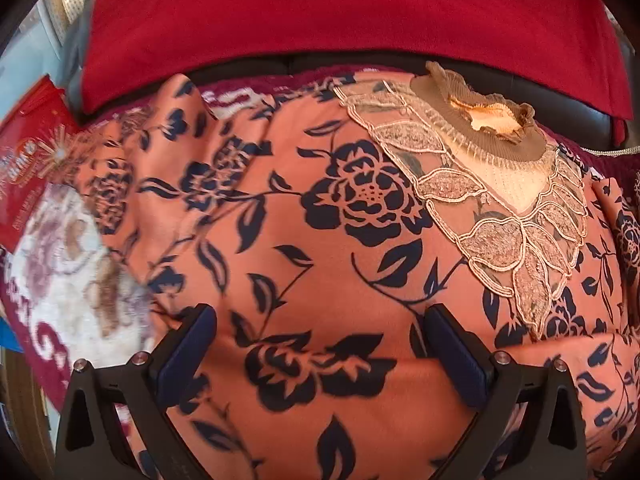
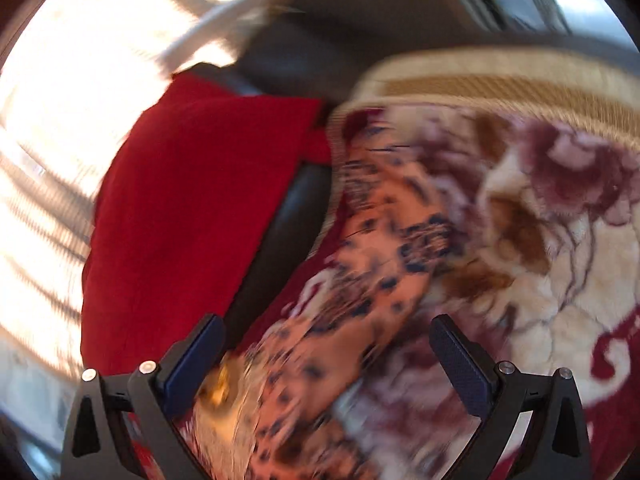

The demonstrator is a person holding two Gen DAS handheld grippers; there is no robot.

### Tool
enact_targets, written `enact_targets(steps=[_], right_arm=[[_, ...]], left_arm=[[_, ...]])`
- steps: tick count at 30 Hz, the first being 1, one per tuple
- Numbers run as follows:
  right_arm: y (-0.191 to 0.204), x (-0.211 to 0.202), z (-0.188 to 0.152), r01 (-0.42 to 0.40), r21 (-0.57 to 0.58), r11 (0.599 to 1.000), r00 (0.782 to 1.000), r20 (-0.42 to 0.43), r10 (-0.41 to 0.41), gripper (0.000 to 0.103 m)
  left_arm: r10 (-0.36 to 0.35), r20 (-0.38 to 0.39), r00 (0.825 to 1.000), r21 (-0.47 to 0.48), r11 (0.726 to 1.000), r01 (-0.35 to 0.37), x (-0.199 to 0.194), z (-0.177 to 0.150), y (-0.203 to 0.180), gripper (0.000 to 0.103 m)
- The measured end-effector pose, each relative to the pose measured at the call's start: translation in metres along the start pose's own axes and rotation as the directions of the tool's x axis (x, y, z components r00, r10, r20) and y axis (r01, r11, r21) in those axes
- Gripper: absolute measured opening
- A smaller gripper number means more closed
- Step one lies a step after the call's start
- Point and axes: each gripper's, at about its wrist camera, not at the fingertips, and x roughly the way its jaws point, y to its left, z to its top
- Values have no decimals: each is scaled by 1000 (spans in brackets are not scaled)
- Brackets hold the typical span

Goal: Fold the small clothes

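From the left wrist, the left gripper (image 1: 320,344) hangs with its jaws spread wide over an orange floral blouse (image 1: 332,240), grasping nothing. The blouse lies spread on a maroon-and-cream floral blanket (image 1: 68,264), its lace collar (image 1: 492,160) toward a red cushion (image 1: 320,20).

From the right wrist, heavily blurred, the right gripper (image 2: 326,354) is likewise released, its fingers apart above a bunched part of the blouse (image 2: 360,300) on the blanket (image 2: 560,240), beside the cushion (image 2: 192,208).
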Motion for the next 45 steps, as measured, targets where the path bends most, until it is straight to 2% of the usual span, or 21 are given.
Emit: enact_targets(steps=[6,11,13,14,15,16,17,22,25,27,29,32,33,35,37,38,39,41,42,44,45], right_arm=[[-24,58,39,66,119,991,997,-50,-60,99],[-14,98,42,214,47,976,972,-111,-207,99],[-13,113,38,241,34,970,964,-125,-235,92],[-9,114,36,274,13,962,956,-111,-271,78],[-2,113,35,306,-25,952,949,-78,-307,36],[7,112,34,284,-58,957,955,-71,-288,11],[13,112,33,245,-61,967,964,-89,-250,11],[91,84,26,51,-191,980,997,-40,-60,10],[152,65,5,-144,-274,951,988,-91,123,10],[199,55,-22,-292,-330,897,953,-176,245,10],[234,50,-48,-384,-376,844,919,-247,308,10],[278,51,-95,-502,-410,761,854,-372,364,12],[293,55,-112,-549,-405,731,821,-428,379,14],[301,66,-128,-589,-395,705,785,-487,383,17],[314,73,-147,-619,-396,678,750,-556,359,41],[301,83,-156,-622,-402,673,744,-572,346,80],[305,90,-157,-632,-405,661,732,-593,336,97],[292,77,-165,-632,-428,646,746,-561,359,97],[296,89,-160,-617,-447,648,763,-540,354,97],[283,86,-147,-616,-433,658,767,-519,376,97],[274,78,-158,-604,-434,668,778,-502,378,97]], left_arm=[[-129,18,991,-36,991,130,9,-19,1,103],[-135,51,989,-34,990,137,7,-35,-2,103],[-147,39,988,-38,988,148,3,-37,-5,103],[-153,25,988,-38,987,154,1,-37,-4,103],[-163,11,987,-38,986,164,-4,-32,-4,103],[-172,3,985,-34,985,172,-7,-33,-3,103],[-182,3,983,-37,983,182,-18,-26,-1,103],[-181,76,981,-91,978,187,-53,-16,25,103],[-138,124,983,-118,981,153,-65,-10,51,103],[-114,140,984,-145,980,134,-66,-4,70,103],[-92,150,984,-185,975,119,-65,0,89,103],[-66,171,983,-257,960,109,-68,2,121,103],[-58,179,982,-280,954,108,-71,1,129,103],[-56,191,980,-309,944,114,-64,6,144,103],[-65,197,978,-318,939,126,-59,7,150,103],[-68,194,979,-319,939,128,-60,5,149,103],[-76,192,978,-320,938,136,-59,6,150,103],[-98,193,976,-321,934,157,-58,5,150,103],[-108,194,975,-321,932,167,-57,5,150,103],[-132,204,970,-312,930,192,-57,8,147,103],[-143,209,967,-306,930,203,-59,9,143,103]])
